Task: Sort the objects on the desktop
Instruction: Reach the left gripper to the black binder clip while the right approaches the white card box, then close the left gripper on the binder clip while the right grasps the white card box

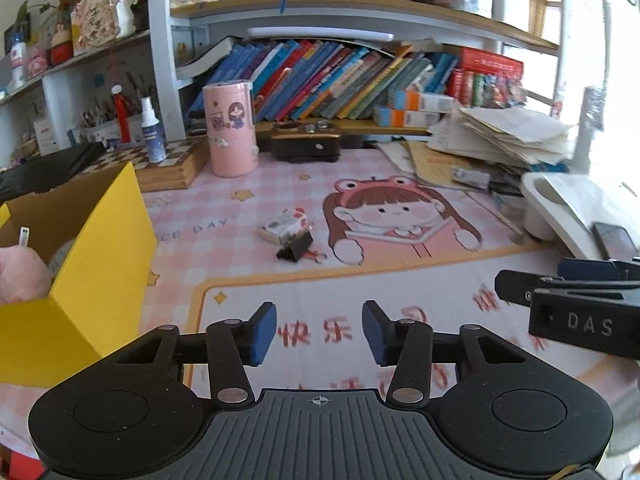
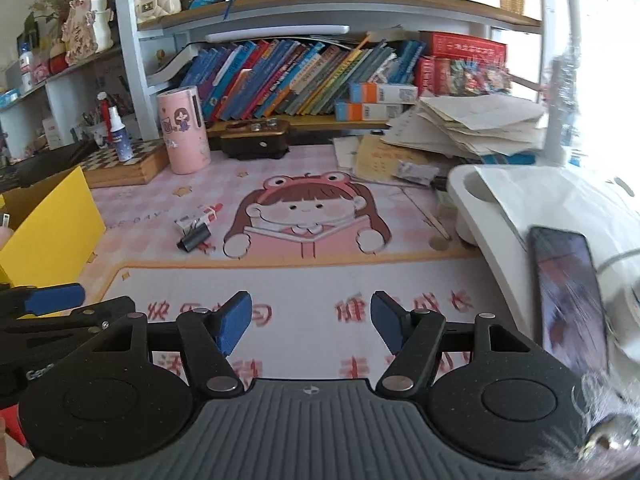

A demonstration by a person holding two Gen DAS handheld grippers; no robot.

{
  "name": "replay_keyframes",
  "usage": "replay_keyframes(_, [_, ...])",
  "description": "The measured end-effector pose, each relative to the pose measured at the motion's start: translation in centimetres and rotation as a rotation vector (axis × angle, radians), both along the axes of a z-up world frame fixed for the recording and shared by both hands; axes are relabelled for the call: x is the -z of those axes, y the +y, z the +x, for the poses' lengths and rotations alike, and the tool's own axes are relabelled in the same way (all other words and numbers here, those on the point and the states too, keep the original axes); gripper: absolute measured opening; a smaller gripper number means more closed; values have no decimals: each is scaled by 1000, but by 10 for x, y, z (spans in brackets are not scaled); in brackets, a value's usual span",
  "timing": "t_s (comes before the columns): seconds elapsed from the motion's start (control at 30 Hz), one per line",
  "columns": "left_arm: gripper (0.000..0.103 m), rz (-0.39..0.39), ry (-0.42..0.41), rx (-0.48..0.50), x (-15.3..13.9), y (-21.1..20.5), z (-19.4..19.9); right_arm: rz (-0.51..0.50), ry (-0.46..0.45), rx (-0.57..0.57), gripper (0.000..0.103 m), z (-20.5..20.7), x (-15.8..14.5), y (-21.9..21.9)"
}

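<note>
A black binder clip (image 1: 297,251) and a small white and red eraser box (image 1: 285,224) lie together on the pink cartoon desk mat (image 1: 360,280). They also show in the right wrist view as the clip (image 2: 195,239) and the box (image 2: 200,216). A yellow cardboard box (image 1: 96,256) stands open at the left with a pink soft thing inside; its side shows in the right wrist view (image 2: 52,228). My left gripper (image 1: 319,332) is open and empty, well short of the clip. My right gripper (image 2: 311,326) is open and empty over the mat's near part.
A pink cylinder (image 1: 230,128) and a dark wooden box (image 1: 306,142) stand at the back before a row of books (image 1: 320,80). A paper pile (image 1: 504,136) sits at the back right. A white stand (image 2: 520,208) with a phone (image 2: 568,292) is at right. A chessboard box (image 1: 172,160) with a spray bottle (image 1: 152,132) is at the back left.
</note>
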State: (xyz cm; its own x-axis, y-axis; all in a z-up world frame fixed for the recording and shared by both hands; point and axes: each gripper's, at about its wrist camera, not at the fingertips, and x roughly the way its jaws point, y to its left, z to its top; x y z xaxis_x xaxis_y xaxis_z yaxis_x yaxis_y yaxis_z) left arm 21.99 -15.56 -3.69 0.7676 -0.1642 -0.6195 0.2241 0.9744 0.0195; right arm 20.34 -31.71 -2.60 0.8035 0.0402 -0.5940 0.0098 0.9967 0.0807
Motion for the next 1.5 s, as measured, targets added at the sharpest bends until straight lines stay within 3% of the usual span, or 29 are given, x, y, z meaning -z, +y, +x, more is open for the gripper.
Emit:
replay_keyframes(0.3, [32,19,-5,-56,10,-17,50,9,1,-97,64,45,1,-15])
replay_keyframes(0.63, [20,39,18,-104,35,-30,113,1,24,-119,64,89,8,-26])
replay_keyframes(0.83, [19,140,4,-58,49,-48,139,5,41,-135,64,107,13,-25])
replay_keyframes(1.07, [2,270,-44,-8,57,-59,147,-3,41,-137,64,121,15,-25])
replay_keyframes(1.23, [0,174,-66,-29,30,-39,129,-1,30,-158,64,131,15,-22])
replay_keyframes(1.37, [0,62,-20,-130,11,-10,117,19,28,-196,64,147,17,-14])
replay_keyframes(1.5, [0,48,-18,-235,-4,17,98,42,40,-276,67,170,23,3])
